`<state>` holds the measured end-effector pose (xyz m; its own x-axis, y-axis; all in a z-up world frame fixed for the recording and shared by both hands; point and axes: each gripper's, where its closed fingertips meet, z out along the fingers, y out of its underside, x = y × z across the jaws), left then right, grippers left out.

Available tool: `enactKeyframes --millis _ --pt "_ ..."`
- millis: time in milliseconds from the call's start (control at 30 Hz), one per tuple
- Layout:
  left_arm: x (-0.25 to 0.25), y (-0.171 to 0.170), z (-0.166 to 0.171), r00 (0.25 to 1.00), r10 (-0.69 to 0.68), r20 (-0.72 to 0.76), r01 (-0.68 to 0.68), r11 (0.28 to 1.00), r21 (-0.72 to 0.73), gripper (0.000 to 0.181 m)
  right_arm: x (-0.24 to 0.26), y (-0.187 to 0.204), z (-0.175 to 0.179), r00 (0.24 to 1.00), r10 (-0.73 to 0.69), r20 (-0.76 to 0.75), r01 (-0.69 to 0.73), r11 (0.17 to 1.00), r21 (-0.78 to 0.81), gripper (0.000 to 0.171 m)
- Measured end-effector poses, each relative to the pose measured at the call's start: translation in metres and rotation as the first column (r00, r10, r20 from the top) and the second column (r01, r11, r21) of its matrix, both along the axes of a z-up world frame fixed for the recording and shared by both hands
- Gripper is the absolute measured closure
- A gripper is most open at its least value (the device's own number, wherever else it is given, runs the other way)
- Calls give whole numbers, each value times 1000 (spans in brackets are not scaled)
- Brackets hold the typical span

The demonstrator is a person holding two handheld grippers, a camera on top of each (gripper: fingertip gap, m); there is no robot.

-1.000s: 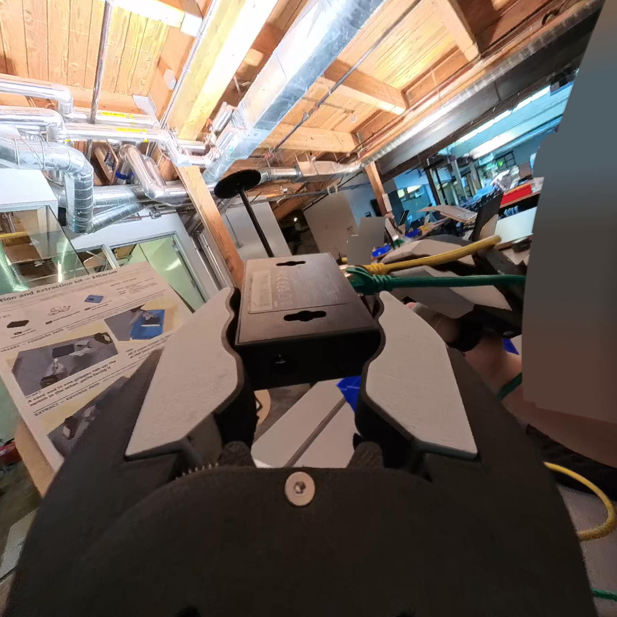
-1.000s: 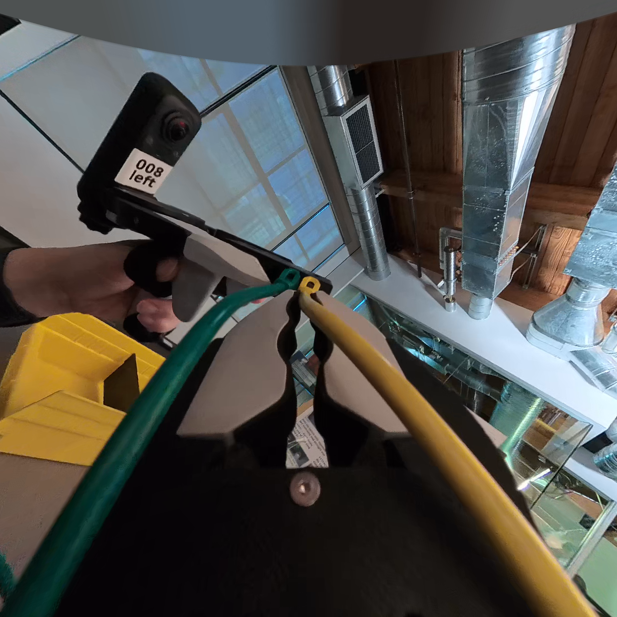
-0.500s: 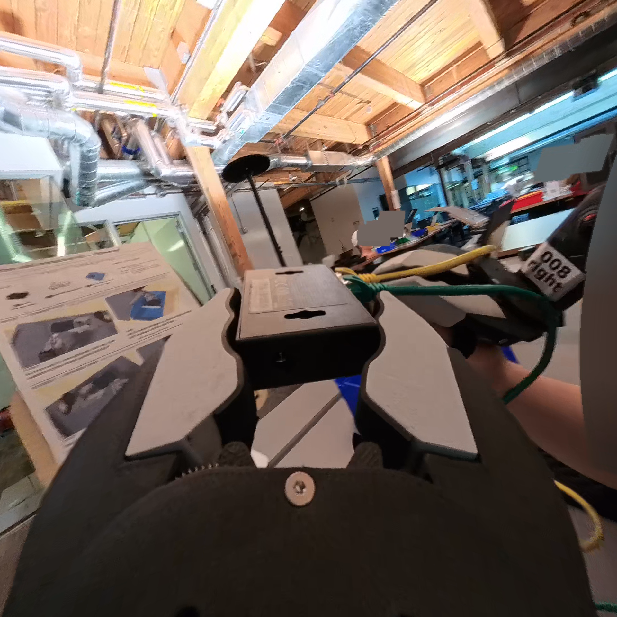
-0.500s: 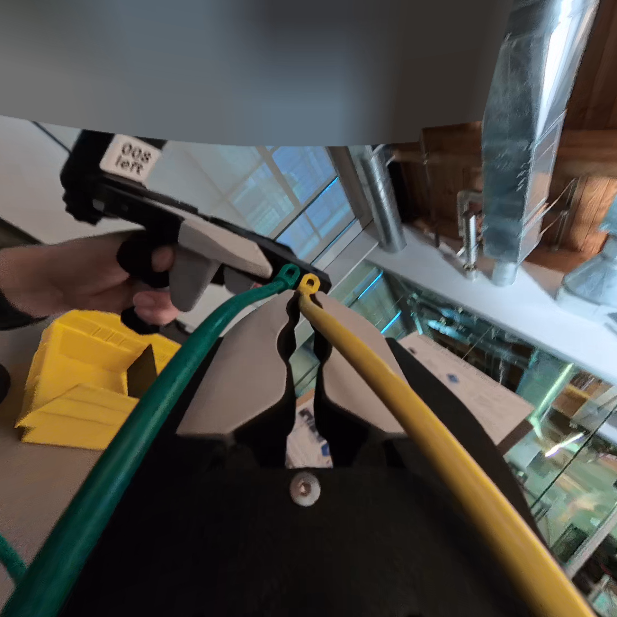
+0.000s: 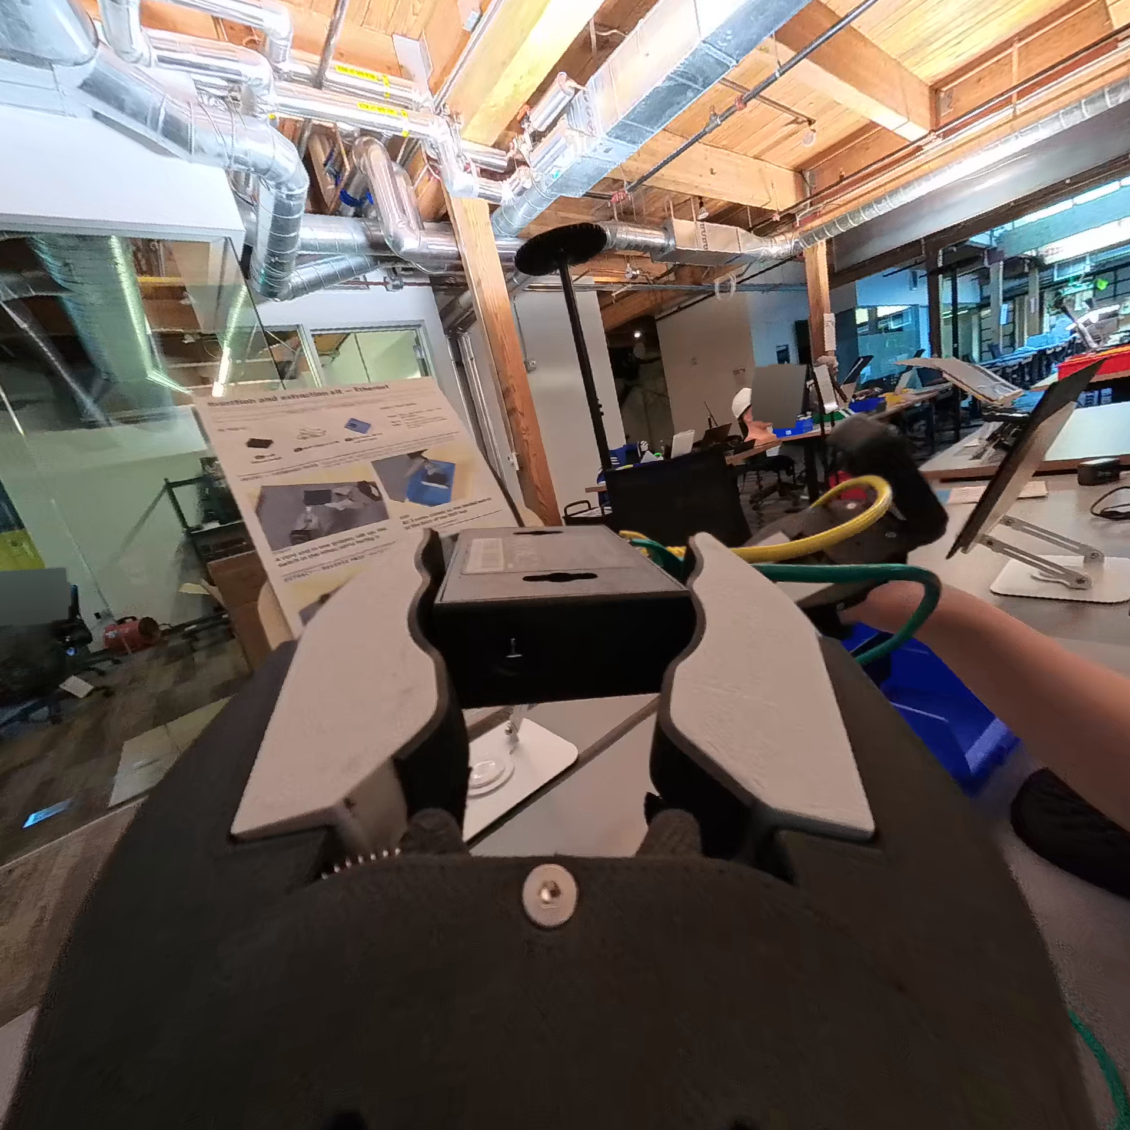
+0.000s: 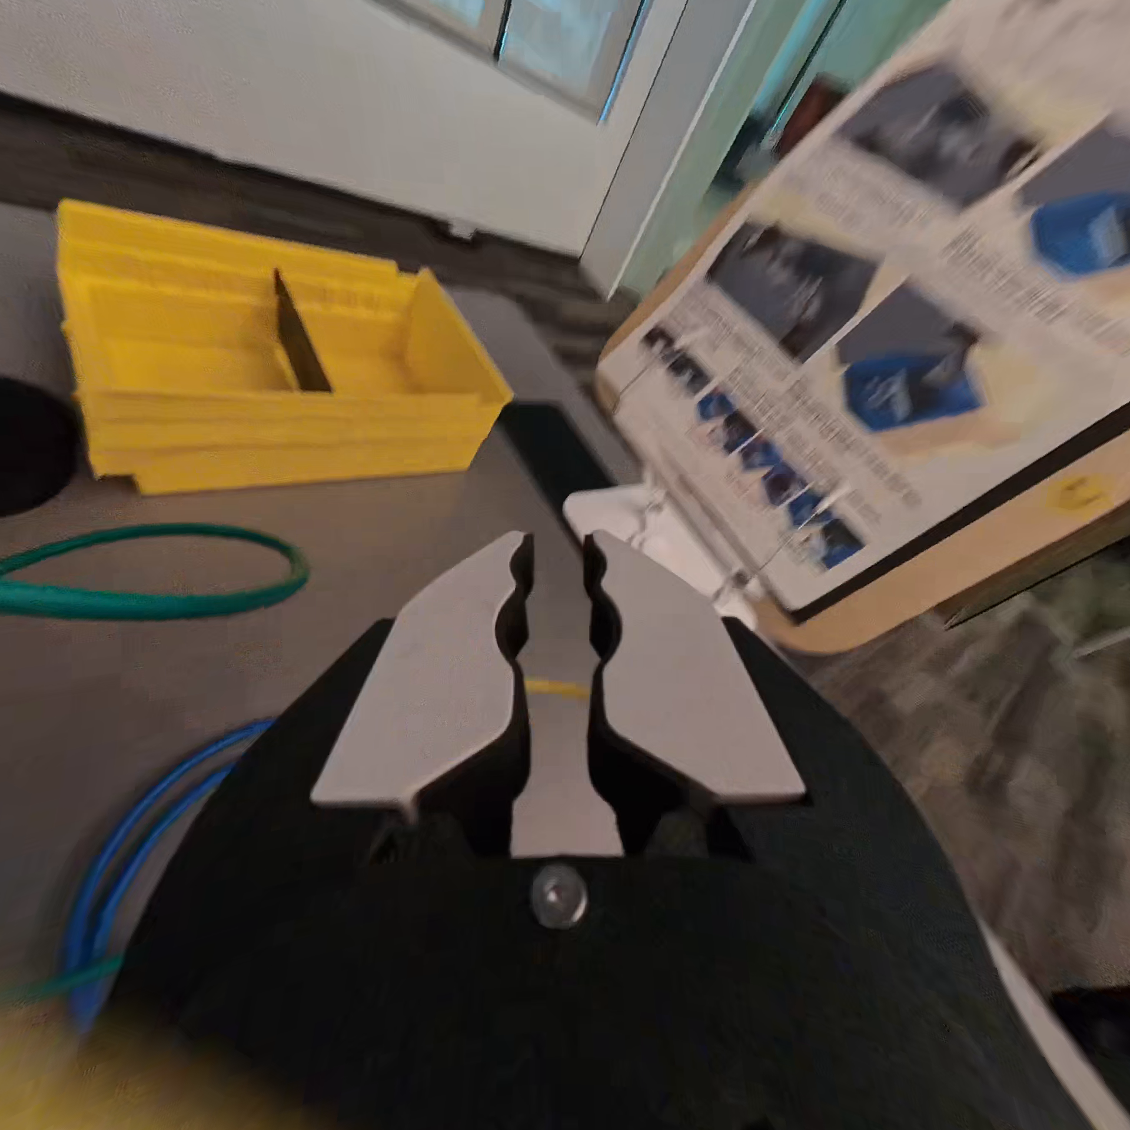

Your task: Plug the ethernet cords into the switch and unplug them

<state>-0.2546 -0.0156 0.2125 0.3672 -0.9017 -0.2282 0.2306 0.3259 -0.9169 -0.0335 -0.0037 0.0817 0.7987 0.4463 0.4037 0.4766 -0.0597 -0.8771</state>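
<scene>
My left gripper (image 5: 562, 541) is shut on the black switch (image 5: 550, 587) and holds it above the table. A yellow cord (image 5: 813, 538) and a green cord (image 5: 856, 572) run from the switch's far right side and loop over toward the right gripper's dark body (image 5: 886, 495), which is blurred there. In the right wrist view my right gripper (image 6: 557, 541) points down at the table with a narrow gap between its jaws and nothing in it. A green cord loop (image 6: 183, 602), a blue cord (image 6: 122, 825) and a bit of yellow cord (image 6: 556, 688) lie on the table.
A yellow bin (image 6: 275, 379) stands at the table's far left. A poster board (image 6: 886, 367) leans on a white stand base (image 6: 611, 520). In the left wrist view a blue bin (image 5: 935, 721) sits under a person's forearm (image 5: 1009, 660), with a tilted panel on a stand (image 5: 1039, 465) beyond. My right fingertips sit around 25 cm from my left ones.
My right gripper has left the plugs at the switch and swung down toward the table; its view is blurred. My left gripper has tilted lower, still holding the switch.
</scene>
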Motion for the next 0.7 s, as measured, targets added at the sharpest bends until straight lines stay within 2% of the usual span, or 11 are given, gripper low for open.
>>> enactKeyframes --millis 100,200,267,333,400,433,500,567,633,700 --pt "-18 9 8 997 39 62 -38 999 -15 107 7 5 -23 999 -22 -26 18 991 -134 152" --pt "-40 23 15 984 70 165 -56 995 -86 108 6 0 -23 997 13 -83 -25 988 -149 148" --pt "-53 33 18 968 61 243 -24 988 -153 108 -3 -14 -12 979 109 -171 -134 981 -142 146" --pt "-68 44 21 939 71 335 1 978 -208 109 -16 -39 -2 928 263 -263 -307 941 -144 141" --pt "-69 47 17 939 4 343 81 969 -233 109 -21 -67 2 872 346 -347 -429 882 -197 136" --pt "-66 48 13 944 -35 328 121 962 -245 109 -19 -77 6 860 347 -374 -442 874 -203 133" --pt "-58 51 5 955 -68 288 147 954 -262 109 -15 -90 13 856 313 -412 -415 891 -185 132" --pt "-50 55 -2 968 -63 243 128 957 -262 109 -14 -99 7 886 240 -396 -338 920 -199 132" --pt "-39 54 -7 970 -103 219 162 949 -272 109 -21 -111 -24 931 173 -320 -256 937 -237 132" --pt "-31 51 -6 956 -152 250 224 931 -288 109 -31 -132 -79 971 130 -199 -191 925 -329 132"
